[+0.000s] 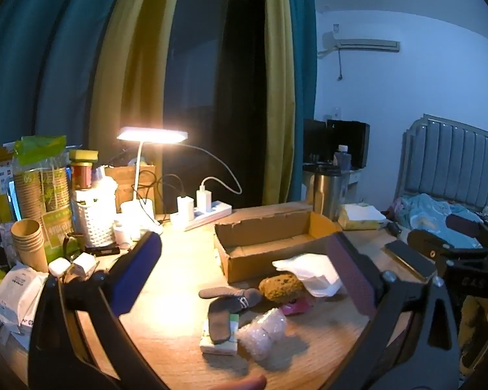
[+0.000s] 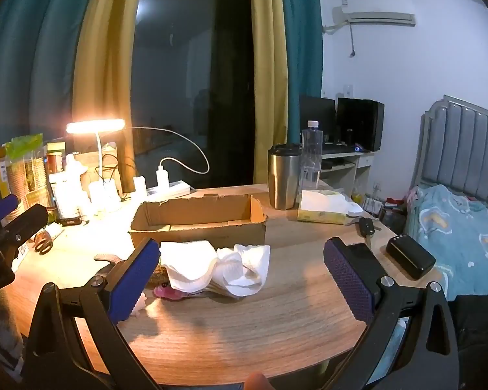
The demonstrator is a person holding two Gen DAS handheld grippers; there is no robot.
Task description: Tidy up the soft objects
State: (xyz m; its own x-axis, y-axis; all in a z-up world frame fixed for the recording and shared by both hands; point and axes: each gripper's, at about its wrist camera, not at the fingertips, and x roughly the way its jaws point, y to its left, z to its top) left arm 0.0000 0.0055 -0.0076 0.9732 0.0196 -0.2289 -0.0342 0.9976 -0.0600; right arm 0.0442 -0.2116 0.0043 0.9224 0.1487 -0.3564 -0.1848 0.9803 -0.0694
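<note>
Both tools gape wide, empty: left tool (image 1: 244,273), right tool (image 2: 240,276). Cloth (image 2: 218,268) overlaps sponge (image 1: 281,287); I risk dragging both.

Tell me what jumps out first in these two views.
The lit desk lamp at the table's back left, glaring over the clutter. Then the open cardboard box mid-table, with a heap of soft things just in front: white cloth, sponge, insoles, bubble wrap. Both hand-held grippers, left and right, hover open above the heap.
</note>
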